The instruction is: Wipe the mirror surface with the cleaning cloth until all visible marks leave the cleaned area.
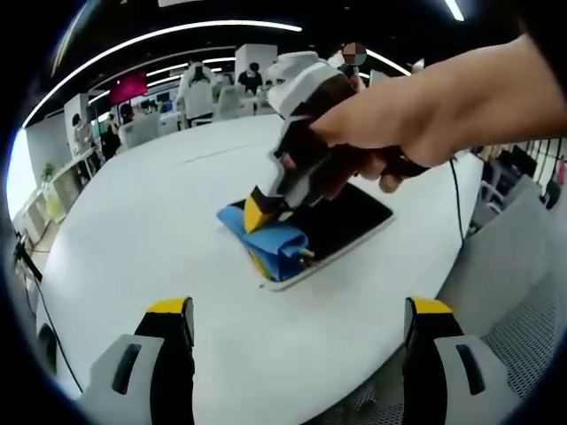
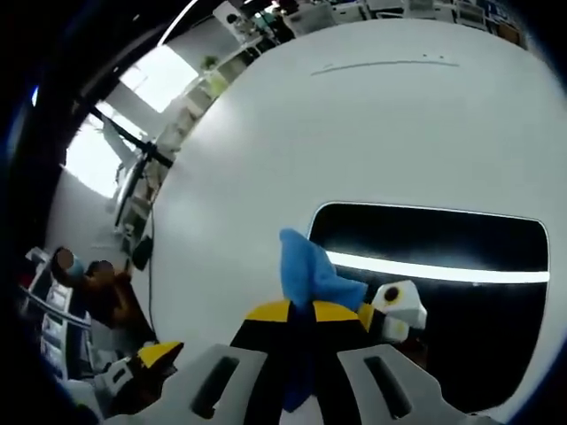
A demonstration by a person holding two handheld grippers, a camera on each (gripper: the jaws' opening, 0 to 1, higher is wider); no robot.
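A dark rectangular mirror [image 1: 350, 221] in a white frame lies flat on the round white table [image 1: 159, 221]. In the left gripper view a hand holds my right gripper [image 1: 259, 212] down over the mirror's near-left end, shut on a bunched blue cloth [image 1: 270, 241] that rests on the glass. In the right gripper view the right gripper [image 2: 299, 312] pinches the blue cloth [image 2: 310, 266] at the left end of the mirror [image 2: 461, 301], whose glass reflects a bright light strip. My left gripper [image 1: 299, 323] hangs open above the table's near edge, short of the mirror, with nothing in it.
A grey chair [image 1: 523, 266] stands by the table's right side, and a black cable [image 1: 458, 199] runs over that edge. Desks, chairs and people fill the office beyond the far edge. Bare tabletop surrounds the mirror on all sides.
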